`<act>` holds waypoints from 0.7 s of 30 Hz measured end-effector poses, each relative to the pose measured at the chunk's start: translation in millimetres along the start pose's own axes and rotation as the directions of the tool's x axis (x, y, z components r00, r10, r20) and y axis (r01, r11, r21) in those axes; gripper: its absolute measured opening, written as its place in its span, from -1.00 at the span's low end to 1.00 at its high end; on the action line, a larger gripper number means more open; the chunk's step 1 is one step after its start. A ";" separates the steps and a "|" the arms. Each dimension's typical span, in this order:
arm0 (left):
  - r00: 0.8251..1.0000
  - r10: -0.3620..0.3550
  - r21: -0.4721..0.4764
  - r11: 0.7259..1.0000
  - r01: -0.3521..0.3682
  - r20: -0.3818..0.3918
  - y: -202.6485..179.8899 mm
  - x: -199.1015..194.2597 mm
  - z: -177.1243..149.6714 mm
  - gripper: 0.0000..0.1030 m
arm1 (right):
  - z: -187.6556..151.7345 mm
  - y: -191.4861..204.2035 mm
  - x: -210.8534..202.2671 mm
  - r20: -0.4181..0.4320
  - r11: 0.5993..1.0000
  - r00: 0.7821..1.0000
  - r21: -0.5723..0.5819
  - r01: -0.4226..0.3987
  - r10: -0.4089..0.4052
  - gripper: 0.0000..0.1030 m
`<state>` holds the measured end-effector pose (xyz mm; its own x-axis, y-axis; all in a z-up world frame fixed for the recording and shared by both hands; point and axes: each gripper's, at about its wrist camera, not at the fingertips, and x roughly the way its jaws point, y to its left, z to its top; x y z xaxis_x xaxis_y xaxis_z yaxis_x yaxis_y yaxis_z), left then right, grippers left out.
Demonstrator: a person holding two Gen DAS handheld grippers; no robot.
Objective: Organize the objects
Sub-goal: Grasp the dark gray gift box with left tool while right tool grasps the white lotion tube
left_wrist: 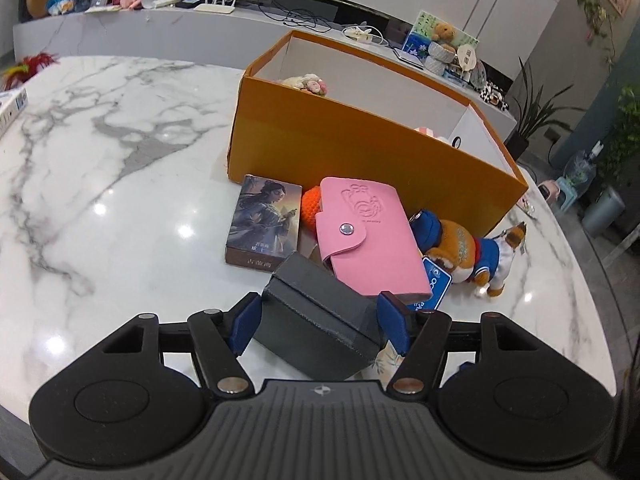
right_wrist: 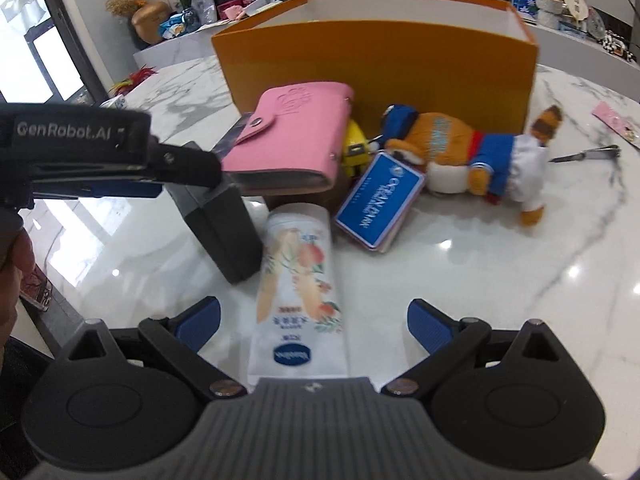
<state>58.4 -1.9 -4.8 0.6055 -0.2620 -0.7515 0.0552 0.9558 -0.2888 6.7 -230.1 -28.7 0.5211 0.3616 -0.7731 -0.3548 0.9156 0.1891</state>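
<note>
My left gripper (left_wrist: 320,320) straddles the upper part of a dark grey box (left_wrist: 316,320) that stands on the marble table (left_wrist: 100,140). Its blue pads sit close beside the box's two sides without a clear squeeze. The right wrist view shows one of its black fingers (right_wrist: 188,164) over the grey box (right_wrist: 224,236). My right gripper (right_wrist: 314,320) is open wide around a white lotion tube (right_wrist: 298,292) that lies flat, with gaps on both sides. Behind lie a pink wallet (left_wrist: 368,236), a picture card box (left_wrist: 264,224) and a plush animal (left_wrist: 472,256).
An open orange box (left_wrist: 360,152) stands behind the pile with soft toys (left_wrist: 308,82) inside. A blue tag (right_wrist: 380,200) and a yellow toy (right_wrist: 356,148) lie by the plush. A metal clipper (right_wrist: 588,155) and a pink card (right_wrist: 620,124) are at the right.
</note>
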 end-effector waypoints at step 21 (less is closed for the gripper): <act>0.994 -0.069 -0.226 0.973 0.047 -0.087 16.6 26.1 -3.3 0.42 | 6.2 24.7 22.4 0.007 1.000 1.000 -0.024 -0.004 0.004 0.68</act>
<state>72.6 6.6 -31.1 0.5286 -0.3377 -0.7788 -0.0971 0.8874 -0.4507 14.5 -198.3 -37.6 0.5251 0.3666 -0.7680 -0.3757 0.9096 0.1774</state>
